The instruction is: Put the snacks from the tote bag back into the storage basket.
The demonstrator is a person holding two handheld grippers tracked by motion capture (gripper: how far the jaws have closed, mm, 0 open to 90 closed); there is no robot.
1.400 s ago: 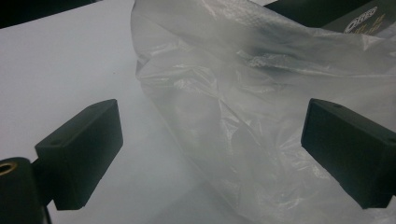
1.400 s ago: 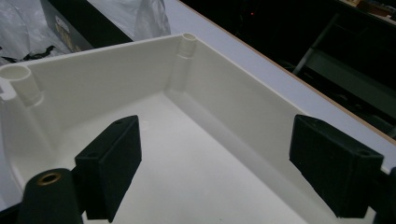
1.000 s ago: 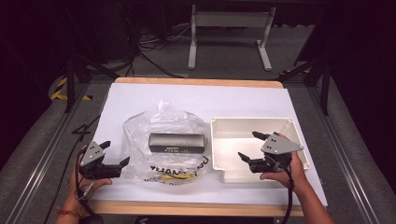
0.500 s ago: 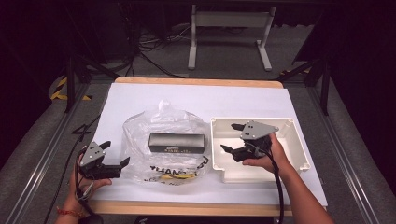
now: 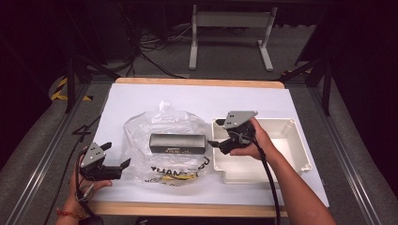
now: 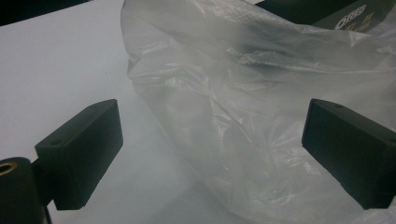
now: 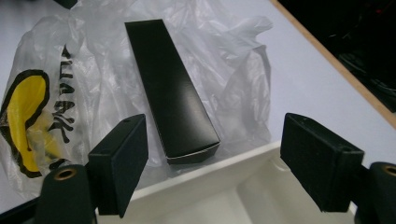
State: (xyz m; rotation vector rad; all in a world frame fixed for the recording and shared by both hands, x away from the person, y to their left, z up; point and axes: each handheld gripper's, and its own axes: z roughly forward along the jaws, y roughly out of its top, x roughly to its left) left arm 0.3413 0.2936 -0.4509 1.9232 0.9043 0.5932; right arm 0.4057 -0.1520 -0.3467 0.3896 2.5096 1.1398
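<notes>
While the right claw point(image 5: 217, 145) reaches leftward over the near-left wall of the white bin point(image 5: 300, 154), its jaws stand apart with nothing between them, having just been closing somewhat, and they point at the end of the black box point(image 7: 170, 100) just beyond the bin's rim. That box lies flat on top of the clear plastic bag point(image 5: 166, 140), its long side running across the desk point(image 5: 141, 98), close beside the bin but not inside it. At the near-left of the desk the left claw point(image 5: 115, 165) is likewise spread and empty, its jaws aimed at the crumpled edge of the bag, which sits just ahead of them without being pinched. Judged from this, the step in hand is the approach to the box; the next move calls for the right jaws to straddle the box's narrow end and close on it squarely, while the left claw may need to steady the slippery bag. White sheeting covers the desk, whose wooden edge shows at the far and near sides. Around it, grey floor, cables and a metal stand recede into a dark room.
</notes>
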